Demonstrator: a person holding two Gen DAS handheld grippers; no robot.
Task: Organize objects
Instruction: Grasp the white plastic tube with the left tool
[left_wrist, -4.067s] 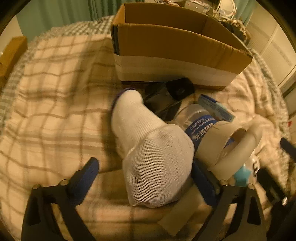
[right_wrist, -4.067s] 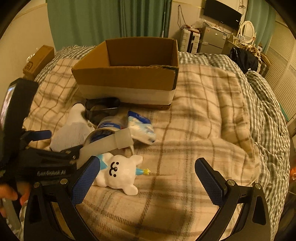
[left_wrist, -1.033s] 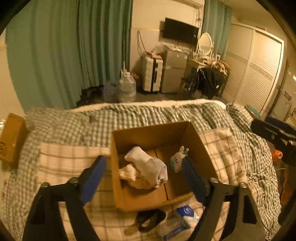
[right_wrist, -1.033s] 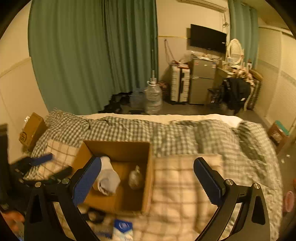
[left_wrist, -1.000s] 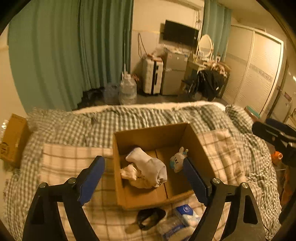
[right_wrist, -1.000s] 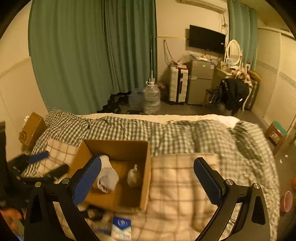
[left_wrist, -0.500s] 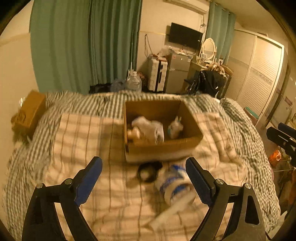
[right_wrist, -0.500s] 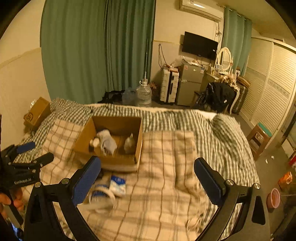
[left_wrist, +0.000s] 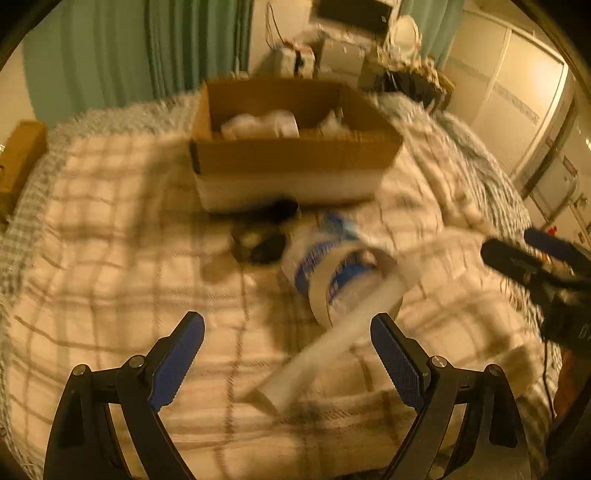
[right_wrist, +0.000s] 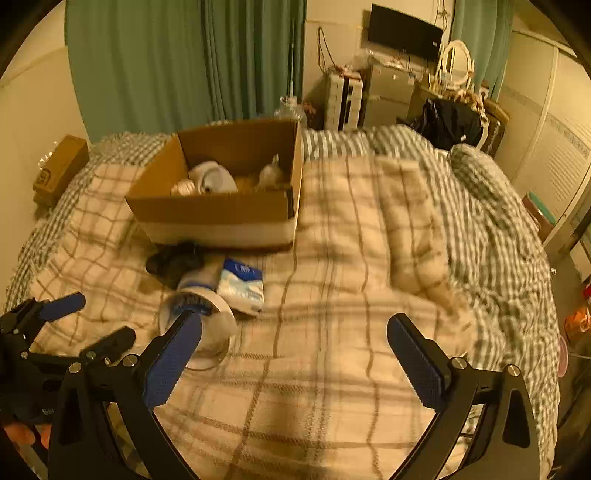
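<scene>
A cardboard box (left_wrist: 295, 155) (right_wrist: 221, 214) stands on the bed with a white sock (right_wrist: 212, 177) and a small white toy (right_wrist: 271, 171) inside. In front of it lie a black roll (left_wrist: 264, 240) (right_wrist: 175, 260), a roll of wide tape (left_wrist: 351, 280) (right_wrist: 203, 317) with a loose strip, and a blue-and-white packet (right_wrist: 242, 284). My left gripper (left_wrist: 288, 354) is open and empty, just short of the tape roll. My right gripper (right_wrist: 295, 354) is open and empty above the bare blanket, to the right of the tape roll. The left gripper also shows at the lower left of the right wrist view (right_wrist: 66, 325).
A plaid blanket (right_wrist: 351, 258) covers the bed. A small brown box (right_wrist: 61, 166) sits at the bed's far left edge. Green curtains, luggage and furniture stand beyond the bed. The right gripper shows at the right edge of the left wrist view (left_wrist: 543, 266).
Both grippers have come down and forward toward the bed. The left one has closed in on the tape roll; the view is motion-blurred. Both stay open.
</scene>
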